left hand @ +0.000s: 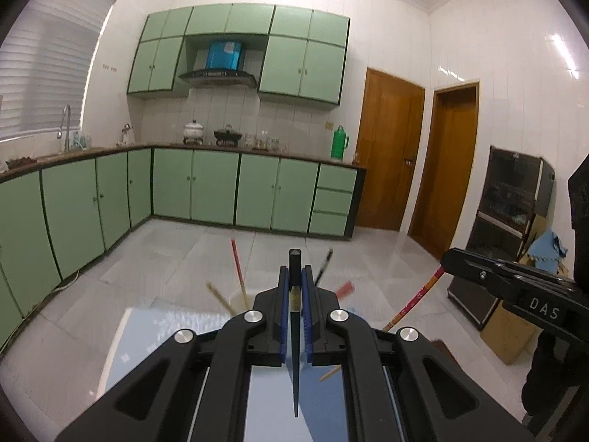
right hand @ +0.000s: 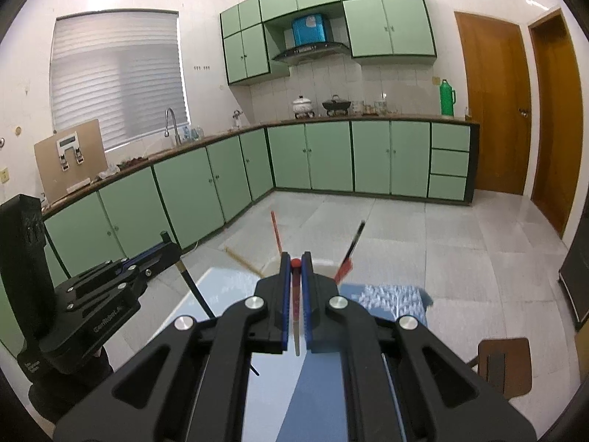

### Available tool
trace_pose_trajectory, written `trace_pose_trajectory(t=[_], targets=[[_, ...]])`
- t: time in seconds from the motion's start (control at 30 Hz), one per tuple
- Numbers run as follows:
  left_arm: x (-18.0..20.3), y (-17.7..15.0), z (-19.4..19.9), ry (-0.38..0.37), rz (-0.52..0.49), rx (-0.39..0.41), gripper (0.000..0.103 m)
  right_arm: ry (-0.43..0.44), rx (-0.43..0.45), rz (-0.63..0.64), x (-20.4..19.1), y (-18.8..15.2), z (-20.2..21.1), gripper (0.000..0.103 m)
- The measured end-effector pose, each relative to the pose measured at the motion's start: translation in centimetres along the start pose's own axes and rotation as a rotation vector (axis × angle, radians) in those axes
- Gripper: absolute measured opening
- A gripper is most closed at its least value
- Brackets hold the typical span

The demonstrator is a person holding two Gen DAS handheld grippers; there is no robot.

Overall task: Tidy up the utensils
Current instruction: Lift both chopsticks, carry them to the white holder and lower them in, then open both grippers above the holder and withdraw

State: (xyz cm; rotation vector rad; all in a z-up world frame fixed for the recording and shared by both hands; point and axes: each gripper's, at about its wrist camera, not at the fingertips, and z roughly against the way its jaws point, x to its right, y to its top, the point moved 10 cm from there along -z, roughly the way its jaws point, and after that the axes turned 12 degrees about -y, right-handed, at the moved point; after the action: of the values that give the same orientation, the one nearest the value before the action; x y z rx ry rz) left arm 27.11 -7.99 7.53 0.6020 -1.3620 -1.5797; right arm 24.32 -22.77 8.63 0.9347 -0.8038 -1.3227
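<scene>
left gripper (left hand: 294, 276): black linkage arms, silver round screws, blue ribbed jaws
right gripper (right hand: 295, 263): same build, white "DAS" marking

Green thermos (left hand: 339, 143) stands at the counter's right end, near a wooden door (left hand: 388, 149). White lidded pot (left hand: 194, 129) and black wok (left hand: 228, 135) sit beneath the range hood (left hand: 218, 75). Faucet (right hand: 171, 124) below window blinds (right hand: 117, 77).

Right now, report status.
Left claw shut on black chopstick. Right claw shut on red chopstick. More chopsticks ahead. Nothing blocking.

Black chopstick (left hand: 294, 316) clamped; red chopstick (right hand: 296, 305) clamped
</scene>
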Motion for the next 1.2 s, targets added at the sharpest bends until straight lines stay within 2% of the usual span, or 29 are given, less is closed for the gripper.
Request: trace_pose_trajectory(t=[0.23,0.37,0.5,0.67,0.93,1.2], targets=[[-1.0,6.8,-2.1,0.032,-0.045,0.103,0.007,-0.014,0.073,-0.006,0.7,6.0,-2.5,0.005],[-1.5,9.2,-4.1,0.047,-0.073,0.128,0.007,-0.035,0.081,-0.001,1.1,8.1,-5.1,0.005],[-2.1,10.0,-6.5,0.057,-0.087,0.133,0.007,-0.040,0.086,0.000,1.5,9.1,-7.7,0.005],[-3.6,9.6,-9.7,0.062,-0.088,0.116,0.007,-0.053,0.072,0.004,1.7,9.0,-10.9,0.005],[-6.3,6.5,-15.0,0.070,-0.061,0.076,0.007,-0.068,-0.001,0.020,1.5,6.9,-16.0,0.005],[-8.8,1.8,-19.0,0.048,0.004,-0.056,0.007,-0.060,-0.084,0.036,1.1,3.3,-19.6,0.006]])
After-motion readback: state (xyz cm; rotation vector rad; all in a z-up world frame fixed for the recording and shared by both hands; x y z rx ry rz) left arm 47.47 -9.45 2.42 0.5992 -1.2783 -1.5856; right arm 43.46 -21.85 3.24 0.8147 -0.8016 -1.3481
